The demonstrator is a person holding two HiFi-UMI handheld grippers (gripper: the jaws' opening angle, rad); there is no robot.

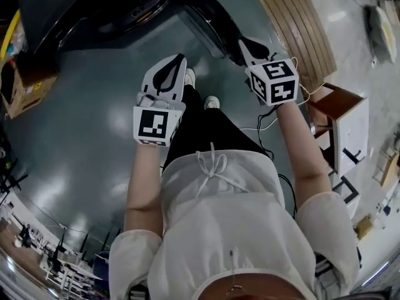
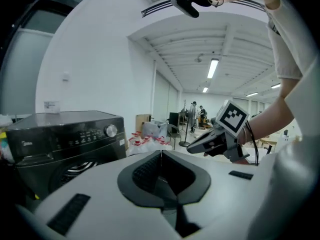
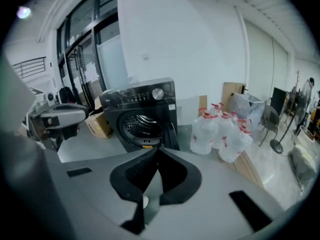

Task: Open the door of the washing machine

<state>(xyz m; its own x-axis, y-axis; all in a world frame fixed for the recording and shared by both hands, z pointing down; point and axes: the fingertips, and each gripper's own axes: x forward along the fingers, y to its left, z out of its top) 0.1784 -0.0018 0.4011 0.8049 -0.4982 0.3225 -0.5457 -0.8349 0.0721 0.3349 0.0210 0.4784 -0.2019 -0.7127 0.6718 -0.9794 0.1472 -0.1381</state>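
Washing machine, far: black cabinet and door, silver knob, small yellow sticker at the foot of the drum opening. My left gripper and my right gripper: white shells with black ribbed pads, marker cubes patterned in black squares on white; my top is white, my trousers black. Surroundings: floor glossy grey-green, water jugs right of the machine clear with red caps, cardboard box at left brown, slatted boards at far right pale tan.
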